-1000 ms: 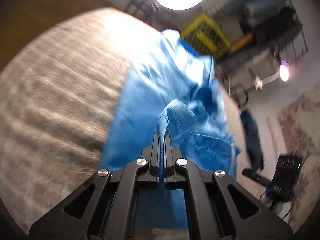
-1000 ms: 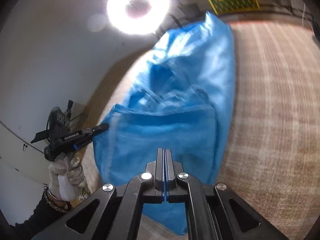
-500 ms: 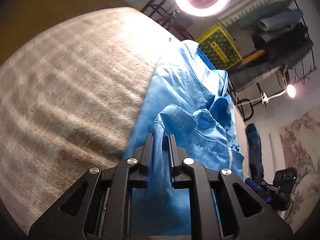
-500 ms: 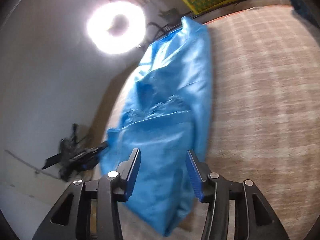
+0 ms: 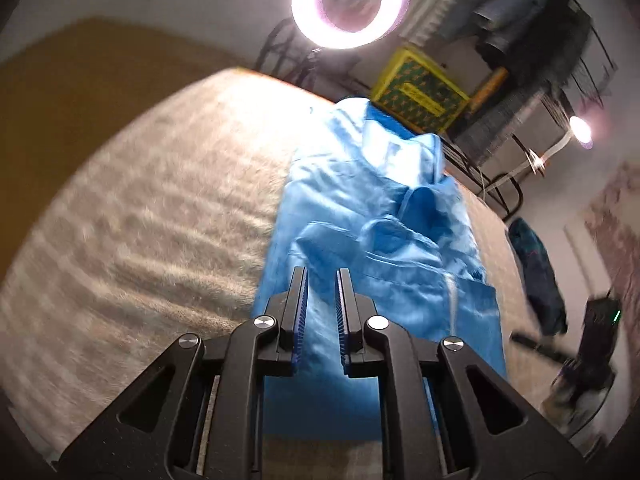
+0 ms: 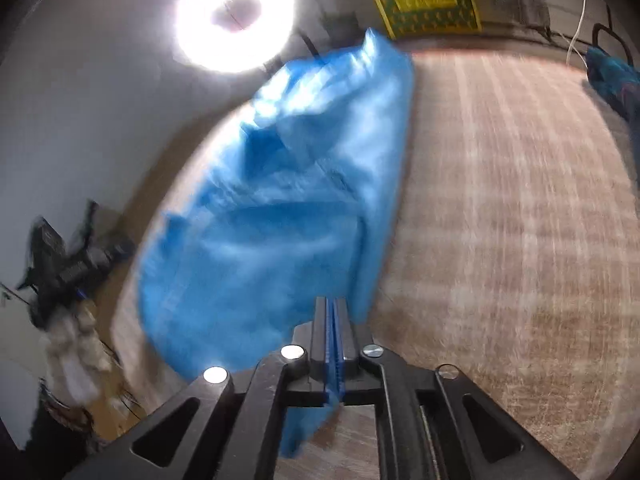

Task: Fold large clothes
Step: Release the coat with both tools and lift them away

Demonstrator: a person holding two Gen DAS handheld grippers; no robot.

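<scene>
A large bright blue garment lies lengthwise on a beige carpeted surface, partly folded with rumpled layers. My left gripper is open above its near end, with nothing between the fingers. In the right wrist view the same blue garment is lifted at its near edge. My right gripper is shut on that near edge. The view is motion-blurred.
A ring light and a yellow crate stand beyond the far end. A dark garment lies at the right edge of the surface. The other hand-held gripper and a gloved hand show at the left of the right wrist view.
My left gripper opened and let go of the blue fabric, which dropped flat. My right gripper opened half a second ago and has shut again on the garment's near edge.
</scene>
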